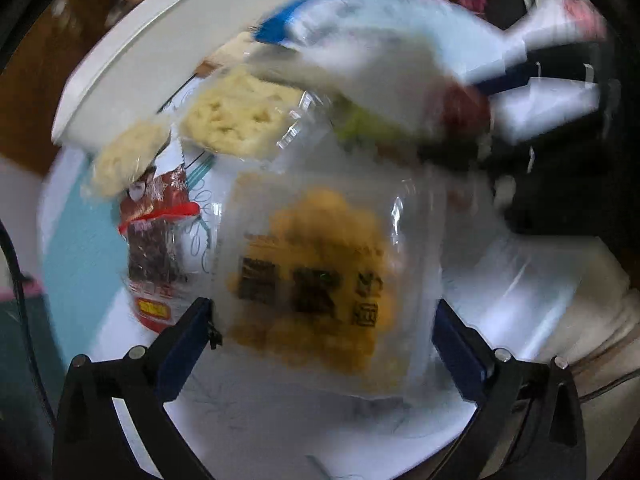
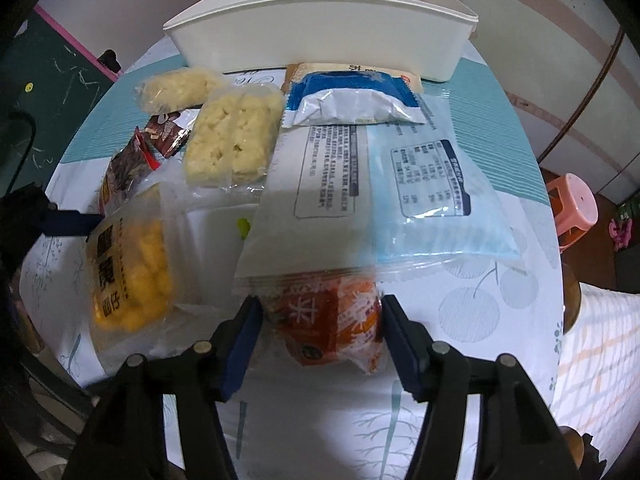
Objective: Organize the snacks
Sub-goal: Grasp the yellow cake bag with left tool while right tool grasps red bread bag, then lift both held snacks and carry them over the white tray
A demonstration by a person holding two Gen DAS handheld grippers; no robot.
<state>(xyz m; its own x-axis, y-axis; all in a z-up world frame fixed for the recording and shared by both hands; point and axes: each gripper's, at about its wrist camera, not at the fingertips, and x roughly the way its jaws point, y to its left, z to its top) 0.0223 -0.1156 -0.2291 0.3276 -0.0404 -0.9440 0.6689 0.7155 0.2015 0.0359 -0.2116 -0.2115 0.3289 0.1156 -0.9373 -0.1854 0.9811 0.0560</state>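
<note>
A clear pack of yellow snacks lies on the tablecloth between the wide-spread fingers of my left gripper, which is open; this view is blurred. In the right wrist view the same yellow pack lies at the left, with one left-gripper finger beside it. My right gripper points down at an orange snack pack, with its pads against the pack's two sides. The pack's far end is tucked under a white pack. A white bin stands at the back.
Two pale cracker packs, a dark red pack, a light blue pack and a blue-and-white pack crowd the table in front of the bin. A pink stool stands off the right edge.
</note>
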